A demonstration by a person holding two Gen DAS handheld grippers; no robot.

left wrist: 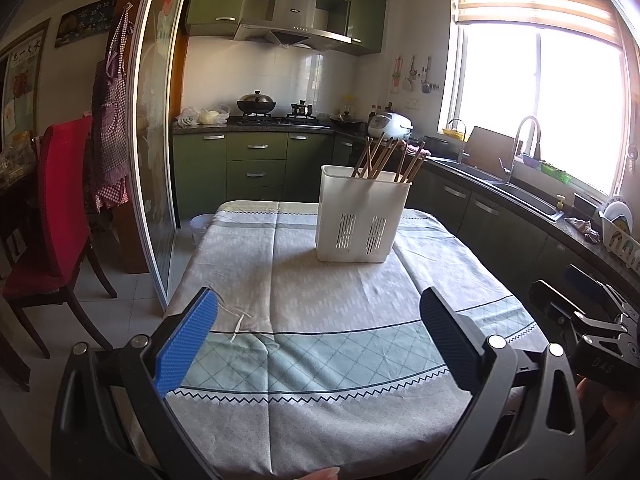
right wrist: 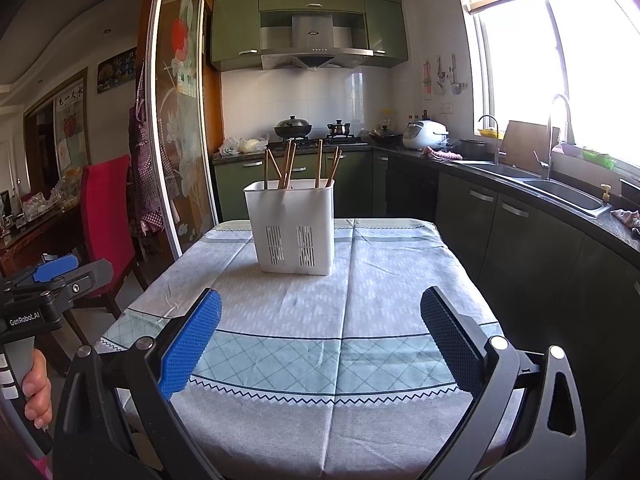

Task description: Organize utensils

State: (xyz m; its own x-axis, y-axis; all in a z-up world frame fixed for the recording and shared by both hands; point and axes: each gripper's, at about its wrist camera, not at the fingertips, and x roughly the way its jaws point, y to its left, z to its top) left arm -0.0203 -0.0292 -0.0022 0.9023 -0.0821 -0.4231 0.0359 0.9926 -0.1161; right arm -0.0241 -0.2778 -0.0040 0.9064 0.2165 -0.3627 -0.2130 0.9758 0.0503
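Observation:
A white plastic utensil holder point(left wrist: 358, 220) with slotted vents stands upright on the far half of the cloth-covered table point(left wrist: 320, 300). It also shows in the right wrist view point(right wrist: 291, 228). Several wooden chopsticks point(left wrist: 386, 158) stand inside it, leaning at angles, and also show in the right wrist view point(right wrist: 298, 166). My left gripper point(left wrist: 318, 336) is open and empty, low over the table's near edge. My right gripper point(right wrist: 320, 338) is open and empty, beside it to the right. Each gripper shows at the edge of the other's view.
A red chair point(left wrist: 60, 216) stands left of the table by a sliding glass door point(left wrist: 154, 140). Dark green cabinets and a counter with a sink point(right wrist: 560, 192) run along the right. A stove with pots point(right wrist: 312, 130) is at the back.

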